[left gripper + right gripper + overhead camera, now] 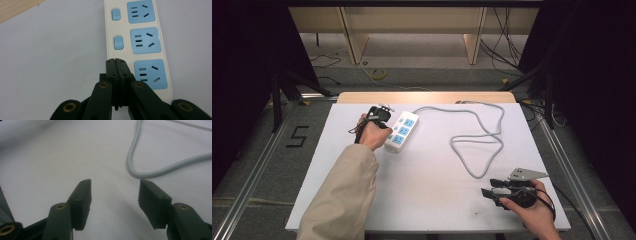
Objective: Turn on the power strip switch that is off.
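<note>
Left tongs closed tight, nothing between them, tips on the near end of the power strip, right where the third rocker switch would sit. Strip lies at the worktop's far left, cable looping right. Risk: tips skidding off the button, or shoving the unpinned strip sideways. Right tongs wide open, empty, parked well away near the cable loop, so no bracing available.

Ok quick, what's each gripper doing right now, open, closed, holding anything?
Left gripper: closed, nothing held, fingers together over the power strip beside its lowest outlet.
Right gripper: open, empty, over the table near the grey cable.
</note>
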`<state>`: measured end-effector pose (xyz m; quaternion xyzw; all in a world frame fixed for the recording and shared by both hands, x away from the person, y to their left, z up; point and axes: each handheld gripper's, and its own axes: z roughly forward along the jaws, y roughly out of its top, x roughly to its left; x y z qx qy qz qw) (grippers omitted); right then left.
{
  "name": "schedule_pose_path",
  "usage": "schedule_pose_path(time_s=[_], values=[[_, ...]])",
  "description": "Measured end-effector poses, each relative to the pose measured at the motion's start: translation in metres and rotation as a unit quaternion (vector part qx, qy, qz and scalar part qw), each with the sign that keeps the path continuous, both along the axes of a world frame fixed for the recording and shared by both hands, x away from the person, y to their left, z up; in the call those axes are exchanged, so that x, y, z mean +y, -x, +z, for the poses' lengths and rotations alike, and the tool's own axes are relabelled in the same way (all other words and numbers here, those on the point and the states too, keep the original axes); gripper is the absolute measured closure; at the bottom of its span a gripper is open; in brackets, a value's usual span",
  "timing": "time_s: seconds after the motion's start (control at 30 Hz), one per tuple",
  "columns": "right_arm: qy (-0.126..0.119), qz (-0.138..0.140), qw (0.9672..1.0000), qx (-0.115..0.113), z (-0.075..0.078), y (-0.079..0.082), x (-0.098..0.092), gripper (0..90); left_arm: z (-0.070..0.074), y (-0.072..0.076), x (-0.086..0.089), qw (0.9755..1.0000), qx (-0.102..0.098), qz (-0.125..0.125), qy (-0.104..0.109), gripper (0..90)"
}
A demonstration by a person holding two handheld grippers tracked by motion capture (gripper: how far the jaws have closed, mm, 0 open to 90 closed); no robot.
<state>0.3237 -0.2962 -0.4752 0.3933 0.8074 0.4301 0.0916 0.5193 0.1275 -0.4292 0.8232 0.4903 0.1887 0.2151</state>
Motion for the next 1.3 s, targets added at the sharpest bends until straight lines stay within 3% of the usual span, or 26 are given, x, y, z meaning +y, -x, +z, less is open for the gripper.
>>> schedule_pose_path(time_s=[1.3], values=[[0.001,0.001,1.0,0.001,-0.0001,0.0004,0.0004,44.9,-0.0099,-0.0057,-0.0086,0.9996,0.027,-0.005,-0.01,89.6]])
